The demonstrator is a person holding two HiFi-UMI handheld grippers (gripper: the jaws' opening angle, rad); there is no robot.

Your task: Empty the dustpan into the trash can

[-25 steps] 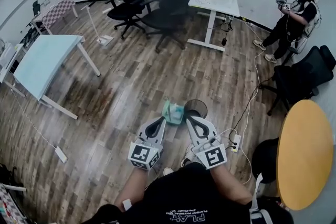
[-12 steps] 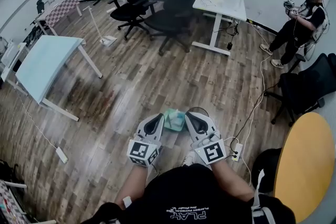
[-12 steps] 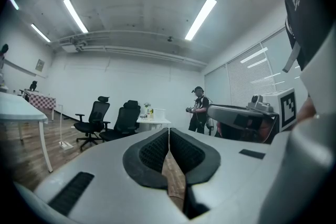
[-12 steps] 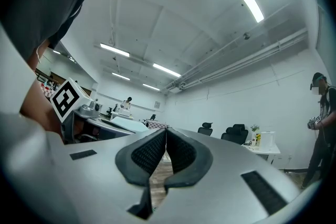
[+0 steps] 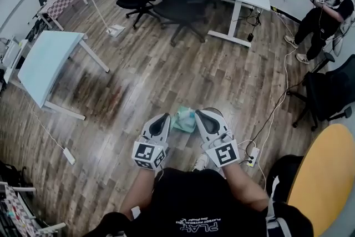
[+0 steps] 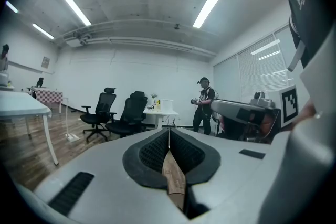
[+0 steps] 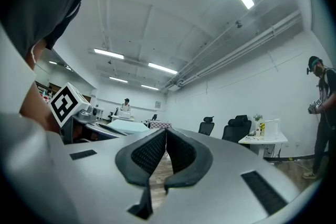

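Wooden floor (image 5: 138, 80): left tongs (image 5: 165, 116), right tongs (image 5: 199, 113) closed, perhaps flanking dustpan (image 5: 183, 120).

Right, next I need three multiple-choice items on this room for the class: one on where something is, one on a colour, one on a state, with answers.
1. In the head view, where is the teal plastic dustpan?
A) between the left tool and the right tool
B) on the pale blue table
C) under the white desk

2. What colour is the round table top at the right edge?
A) red
B) yellow
C) black

3. How do the left tool's jaws stand?
A) wide apart
B) closed together
C) half open

Answers:
1 A, the dustpan shows in the gap between the two tools.
2 B, the top is plain yellow.
3 B, the left gripper view shows the pads meeting at the tip.
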